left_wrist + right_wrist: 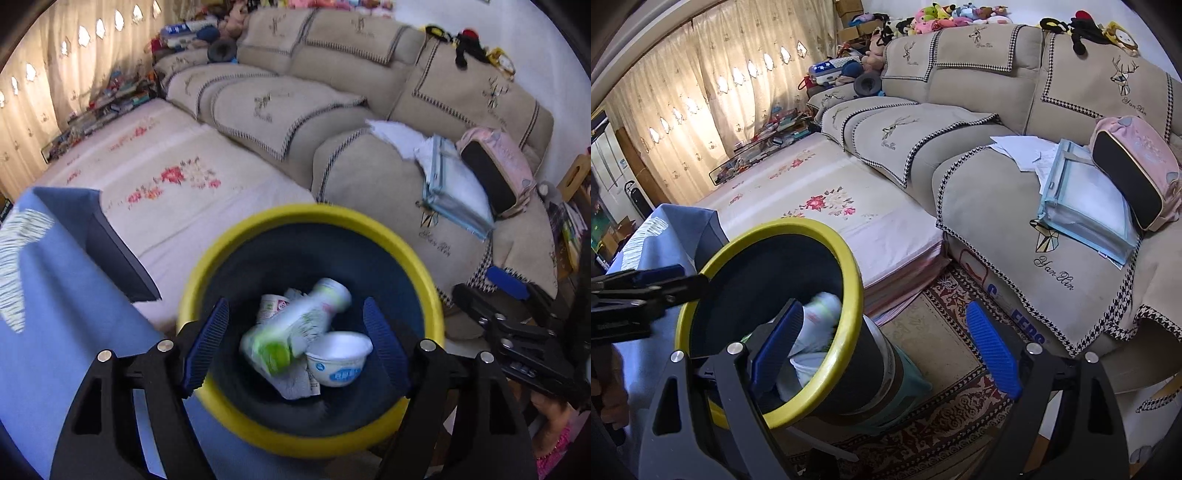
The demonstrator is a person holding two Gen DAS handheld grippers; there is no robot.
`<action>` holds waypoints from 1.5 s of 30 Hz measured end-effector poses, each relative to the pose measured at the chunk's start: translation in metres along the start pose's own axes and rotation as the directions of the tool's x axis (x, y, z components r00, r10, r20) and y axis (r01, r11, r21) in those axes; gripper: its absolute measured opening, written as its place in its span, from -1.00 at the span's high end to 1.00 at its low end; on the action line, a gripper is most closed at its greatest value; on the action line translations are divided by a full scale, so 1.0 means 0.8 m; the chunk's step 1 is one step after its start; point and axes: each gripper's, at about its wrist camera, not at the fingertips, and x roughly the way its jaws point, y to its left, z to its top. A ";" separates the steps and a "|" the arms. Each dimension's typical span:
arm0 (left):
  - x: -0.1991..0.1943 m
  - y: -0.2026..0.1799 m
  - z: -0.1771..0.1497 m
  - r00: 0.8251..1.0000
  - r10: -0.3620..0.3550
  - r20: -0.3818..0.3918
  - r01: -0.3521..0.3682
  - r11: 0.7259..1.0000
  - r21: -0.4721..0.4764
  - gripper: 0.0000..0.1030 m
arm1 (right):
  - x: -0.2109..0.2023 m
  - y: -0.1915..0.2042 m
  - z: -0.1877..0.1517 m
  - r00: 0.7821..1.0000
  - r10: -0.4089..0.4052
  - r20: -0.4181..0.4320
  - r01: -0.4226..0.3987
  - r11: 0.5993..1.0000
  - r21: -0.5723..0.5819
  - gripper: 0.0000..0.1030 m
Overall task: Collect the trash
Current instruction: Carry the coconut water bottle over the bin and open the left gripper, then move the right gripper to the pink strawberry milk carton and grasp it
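A dark bin with a yellow rim (417, 258) stands right below my left gripper (295, 350), which is open above its mouth. Inside the bin a white bottle with a green label (295, 328) appears blurred and lies tilted, apart from both blue pads. Beside it sit a white cup (338, 358) and crumpled wrappers (295, 384). My right gripper (886, 343) is open and holds nothing, with its left finger in front of the bin's rim (849, 295). The bottle (820, 317) shows inside the bin. The left gripper (646, 288) reaches in from the left.
A table under a blue cloth (55, 332) stands left of the bin. Behind lie a floral mat (831, 203) and a beige sofa (1015, 221) with a pink bag (1137, 177) and papers. A patterned carpet (942, 406) covers the floor.
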 end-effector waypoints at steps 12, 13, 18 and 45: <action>-0.182 0.115 -0.101 0.972 0.117 0.204 -0.083 0.982 -0.168 -0.79 | -0.014 0.039 -0.001 0.999 0.046 0.005 -0.045 0.997 -0.056 -0.66; -0.193 0.130 -0.113 0.969 0.132 0.210 -0.090 0.977 -0.195 -0.79 | -0.014 0.044 -0.001 0.999 0.049 0.004 -0.048 0.997 -0.064 -0.66; -0.245 0.209 -0.182 0.942 0.240 0.235 -0.152 0.929 -0.338 -0.80 | -0.018 0.075 -0.002 0.998 0.065 -0.001 -0.065 0.992 -0.108 -0.66; -0.406 0.411 -0.463 0.840 0.515 0.171 -0.336 0.741 -0.581 -0.83 | -0.040 0.402 -0.014 0.910 0.359 -0.206 -0.414 0.789 -0.454 -0.67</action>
